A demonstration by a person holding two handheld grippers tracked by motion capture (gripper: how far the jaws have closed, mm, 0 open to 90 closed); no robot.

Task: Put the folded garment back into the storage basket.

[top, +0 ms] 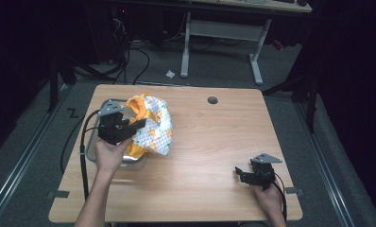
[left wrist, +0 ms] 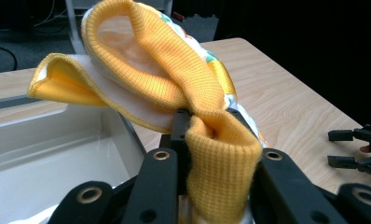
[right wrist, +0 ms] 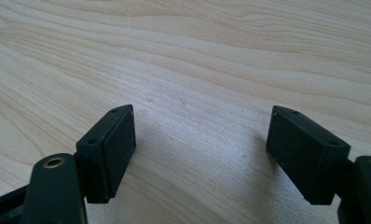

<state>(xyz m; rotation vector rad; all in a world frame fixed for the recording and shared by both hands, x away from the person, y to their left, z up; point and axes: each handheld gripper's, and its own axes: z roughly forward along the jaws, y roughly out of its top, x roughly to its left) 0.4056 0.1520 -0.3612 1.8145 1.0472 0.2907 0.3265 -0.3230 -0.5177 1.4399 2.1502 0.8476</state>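
Note:
A small garment (top: 154, 125), white with orange prints and yellow ribbed cuffs, hangs bunched above the right edge of a pale bin (top: 133, 163) at the table's left. My left gripper (top: 140, 124) is shut on it. In the left gripper view a yellow cuff of the garment (left wrist: 174, 79) is pinched between the jaws of the left gripper (left wrist: 210, 125), and the rest drapes forward over the bin (left wrist: 58, 140). My right gripper (top: 239, 173) rests low at the table's front right, open. In the right gripper view its pads (right wrist: 110, 149) stand wide apart over bare wood, nothing between them.
The wooden table (top: 214, 151) has a round cable hole (top: 212, 100) near its far edge. Beyond it stand a white desk frame (top: 221, 30) and cables on a grey floor. The right gripper (left wrist: 356, 149) appears far off in the left gripper view.

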